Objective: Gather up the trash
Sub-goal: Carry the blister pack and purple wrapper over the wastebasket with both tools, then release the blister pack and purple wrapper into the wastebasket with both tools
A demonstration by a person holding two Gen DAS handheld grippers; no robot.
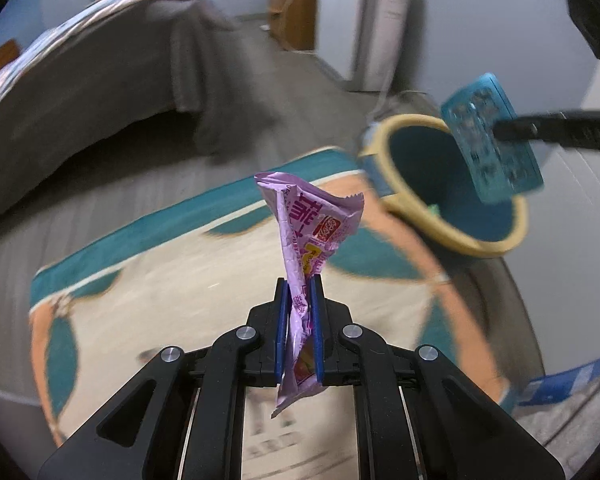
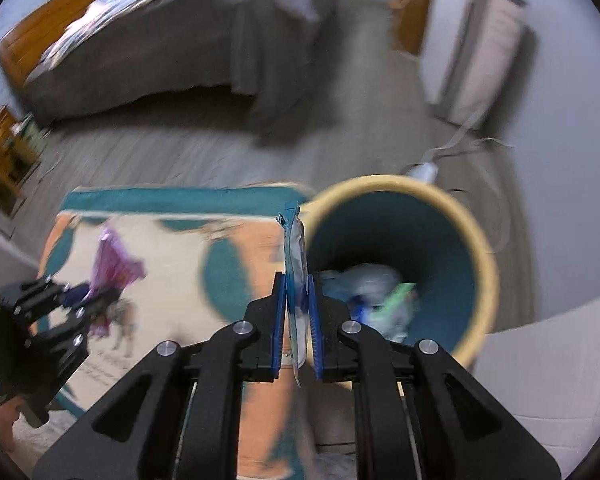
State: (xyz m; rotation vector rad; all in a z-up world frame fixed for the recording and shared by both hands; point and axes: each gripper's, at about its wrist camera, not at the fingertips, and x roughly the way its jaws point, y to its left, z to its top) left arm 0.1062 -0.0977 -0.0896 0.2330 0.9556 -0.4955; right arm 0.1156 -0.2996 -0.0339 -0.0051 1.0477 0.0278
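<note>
clamped between the pads of my left gripper is a crumpled purple wrapper, held up over the rug, short of the bin. my right gripper pinches a teal packet at the bin's rim. some trash already lies inside; i judge both pieces are left to drop.

A crumpled pink wrapper is standing upright, pinched at its lower half. A flat blue packet is hanging over the bin, a teal tub with a yellow rim, already holding crumpled scraps, sitting at the rug's far right.
</note>
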